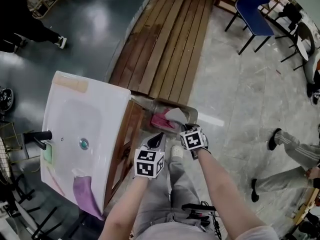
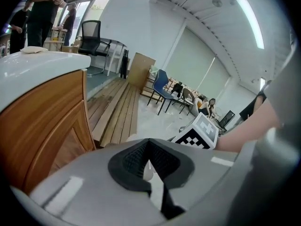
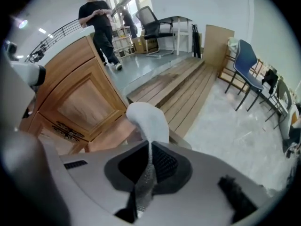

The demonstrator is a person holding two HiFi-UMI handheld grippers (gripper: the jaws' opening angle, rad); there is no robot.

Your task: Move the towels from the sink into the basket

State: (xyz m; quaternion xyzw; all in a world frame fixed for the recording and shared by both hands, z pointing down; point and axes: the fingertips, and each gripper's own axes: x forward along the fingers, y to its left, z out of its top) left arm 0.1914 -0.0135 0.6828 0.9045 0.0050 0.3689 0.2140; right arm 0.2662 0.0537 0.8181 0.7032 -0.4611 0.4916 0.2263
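Grey floor (image 1: 235, 89) fills the right of the head view, with a band of wooden planks (image 1: 165, 39) running up the middle and a blue chair (image 1: 252, 6) at the top. At the left stands a white sink (image 1: 60, 114) on a wooden cabinet (image 1: 122, 139), with a black tap (image 1: 37, 136) at its left edge.

A purple towel (image 1: 86, 196) hangs over the near edge of the sink, close to its near right corner, part in the bowl and part down the outside. A small green patch lies just under the tap, too small to name.

The basket (image 1: 172, 102) sits on the floor just beside the right side of the cabinet. A pink towel (image 1: 161, 120) lies inside, toward the basket's left. A white towel (image 1: 176, 115) is over the basket's right half, just beside the pink one.

The right gripper (image 1: 187, 128) hangs over the near right of the basket and points steeply down. Its jaws are clamped on the white towel: in its own view the cloth runs through the slit between the pads and stands up above them in a rounded fold.

The left gripper (image 1: 156, 139) is at the basket's near left edge, close to the right one. Its jaws are drawn together, with only a thin pale sliver showing between the pads; whether that is cloth cannot be told.

A person stands beyond the cabinet in the right gripper view.
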